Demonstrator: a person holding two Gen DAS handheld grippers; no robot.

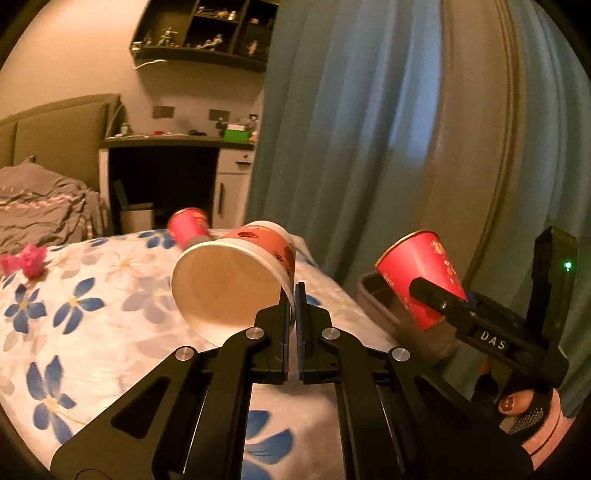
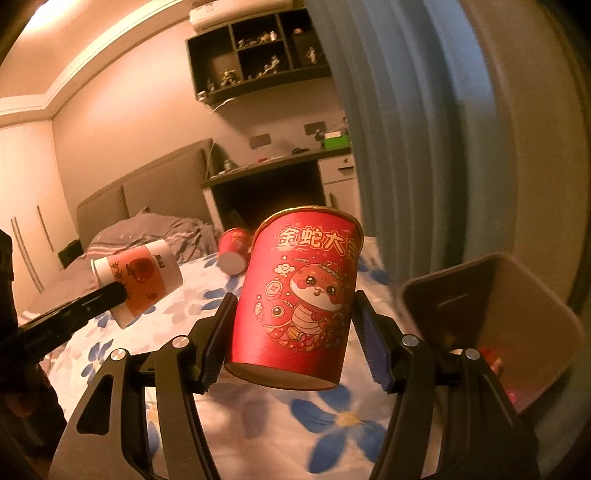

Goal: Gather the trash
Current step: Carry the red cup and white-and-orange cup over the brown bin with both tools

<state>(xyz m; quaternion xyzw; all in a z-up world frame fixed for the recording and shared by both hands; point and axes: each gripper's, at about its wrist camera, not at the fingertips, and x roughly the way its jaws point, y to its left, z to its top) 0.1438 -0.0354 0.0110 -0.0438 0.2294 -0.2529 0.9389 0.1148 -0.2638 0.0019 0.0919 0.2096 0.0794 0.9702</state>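
1. Curtain [image 1: 369,129]: blue-grey, hanging in long folds to the right of the bed and behind the bin; it fills most of the right half of both views.
2. Bed [image 1: 92,314]: covered by a white sheet with blue flowers; a grey quilt [image 1: 40,206] lies crumpled at the far end, against a padded headboard [image 2: 147,188].
3. Desk [image 1: 177,147] and wall shelf [image 1: 207,33]: beyond the bed; small figures stand on the shelf, a green box [image 1: 236,133] on the desk, and a white bin [image 1: 136,218] under it.
4. Trash bin [image 2: 491,306]: one grey bin beside the bed's right edge, mouth tilted toward the right wrist camera; some pink scraps lie inside.
5. Cups, three in all. The white cup [image 1: 236,277], with an orange band, is held off the sheet, its open mouth toward the left wrist camera. The red cup [image 2: 299,306], printed with a cartoon snake, is held upright above the sheet, next to the bin. A third cup [image 2: 234,249], also red, lies on its side on the far part of the bed, untouched.
6. Left gripper [image 1: 294,295]: pinched tight on the rim of the white cup, one finger inside the wall and one outside.
7. Right gripper [image 2: 291,332]: fingers spread around the red cup, pressing its two sides.
8. Pink scrap [image 1: 27,260]: one crumpled piece on the sheet, far left, well apart from both grippers.
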